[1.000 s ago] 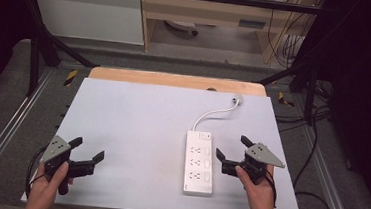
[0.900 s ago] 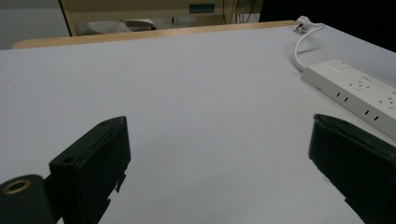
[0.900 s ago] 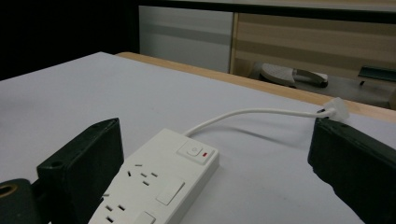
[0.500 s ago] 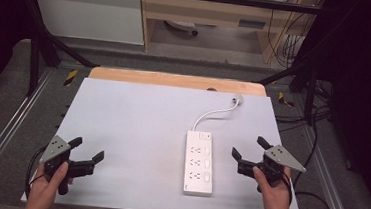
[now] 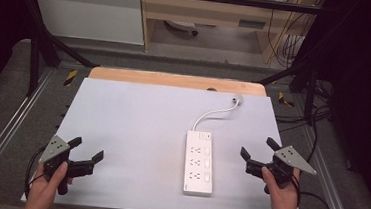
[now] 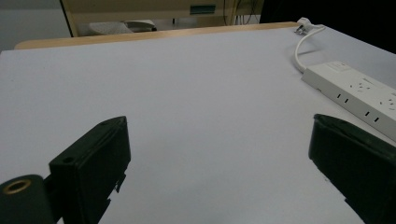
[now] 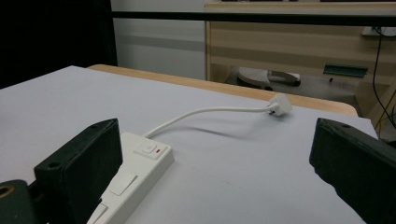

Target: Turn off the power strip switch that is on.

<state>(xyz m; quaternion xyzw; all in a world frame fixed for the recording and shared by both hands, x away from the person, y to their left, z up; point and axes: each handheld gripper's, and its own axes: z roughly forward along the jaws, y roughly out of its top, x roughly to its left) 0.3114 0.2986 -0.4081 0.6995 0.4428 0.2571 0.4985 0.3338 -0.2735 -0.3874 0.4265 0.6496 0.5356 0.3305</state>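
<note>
A white power strip [image 5: 199,162] lies flat on the pale grey table [image 5: 137,121], its long axis running from 12 to 6 o'clock in the high view, a little toward 4 o'clock of the table's middle. It has three socket groups, each with a small rocker switch beside it, and a main switch at its 12 o'clock end. From that end a white cable [image 5: 215,112] curves off toward 1 o'clock and ends in a white plug [image 5: 237,99] lying near the table's far edge, just short of the wooden strip there.

The right tongs [image 5: 258,155] are held in a hand [image 5: 281,192] at about 3 o'clock of the power strip, near it but not touching, jaws spread wide and gripping nothing. In the right gripper view the switch end of the strip [image 7: 135,172] sits just inside the left jaw, the cable and plug [image 7: 280,104] lying ahead between the jaws.

The left tongs [image 5: 87,149] are held in the other hand [image 5: 46,189] near the table's 7 o'clock corner, well apart from the strip, jaws likewise wide open and empty. The left gripper view has bare table between the jaws and the power strip [image 6: 355,95] off toward 2 o'clock.
</note>
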